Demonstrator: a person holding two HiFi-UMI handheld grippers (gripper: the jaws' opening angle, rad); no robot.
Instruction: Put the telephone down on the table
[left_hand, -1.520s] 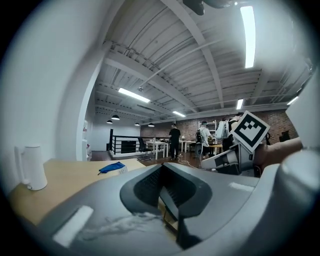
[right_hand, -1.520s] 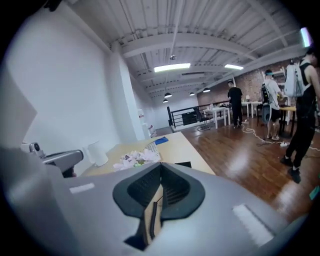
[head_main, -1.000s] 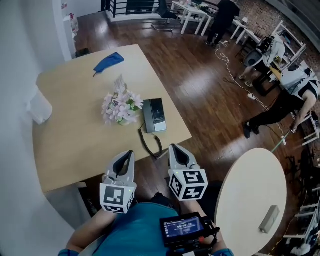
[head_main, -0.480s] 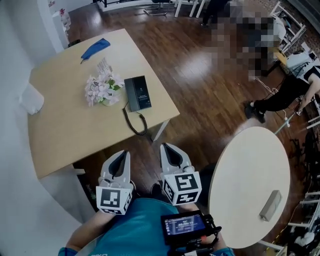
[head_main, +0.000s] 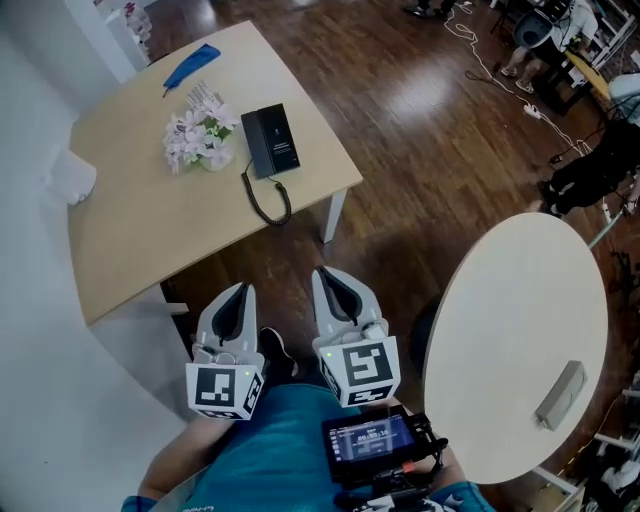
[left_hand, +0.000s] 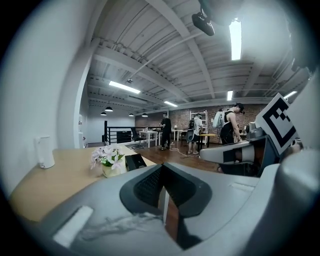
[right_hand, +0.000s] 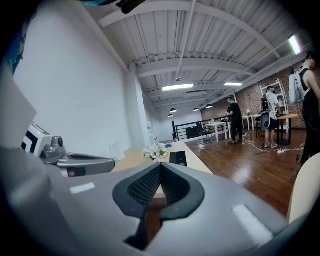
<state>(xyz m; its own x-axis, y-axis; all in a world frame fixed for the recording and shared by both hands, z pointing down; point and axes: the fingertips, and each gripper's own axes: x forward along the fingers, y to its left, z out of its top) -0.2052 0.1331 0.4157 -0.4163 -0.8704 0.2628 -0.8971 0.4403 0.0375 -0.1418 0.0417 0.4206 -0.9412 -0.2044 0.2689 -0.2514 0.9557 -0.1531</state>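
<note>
The black telephone lies flat on the wooden table near its right edge, its coiled cord looping toward the front edge. The left gripper view shows the telephone far ahead, and it sits small in the right gripper view too. My left gripper and right gripper hang side by side over the dark floor, well short of the table. Both are shut with nothing in them, the jaws meeting at the tips.
A pot of pale flowers stands left of the telephone. A blue cloth lies at the table's far end and a white object by the wall. A round white table with a grey block stands to my right. People stand at the room's far end.
Both grippers have drawn back from the wooden table, from its front edge to over the floor. The telephone has stayed in place on the table.
</note>
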